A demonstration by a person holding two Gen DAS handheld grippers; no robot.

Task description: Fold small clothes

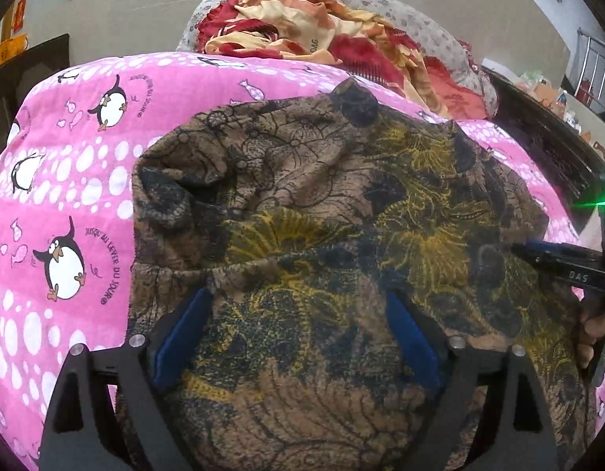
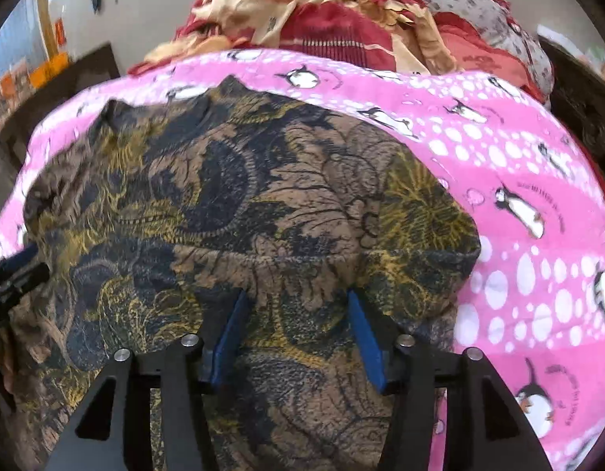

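A brown garment [image 1: 322, 180] with a black and yellow flower print lies spread on a pink penguin-print sheet [image 1: 66, 176], with a folded edge running across its near part. My left gripper [image 1: 298, 294] stands wide open just over that fold, its blue pads apart with cloth lying between them. In the right wrist view the same garment [image 2: 263, 196] fills the middle. My right gripper [image 2: 297, 294] is open over the fold near the garment's right side, and its pads do not press the cloth. Each gripper shows at the edge of the other's view: right gripper [image 1: 557, 259], left gripper [image 2: 11, 271].
A heap of red, orange and cream clothes [image 1: 302, 23] lies at the back on a grey flowered cover [image 1: 420, 11]. Dark wooden furniture [image 1: 538, 125] borders the bed at the right. Pink sheet [image 2: 538, 196] lies bare to the garment's right. A person's fingers [image 1: 596, 329] hold the right gripper.
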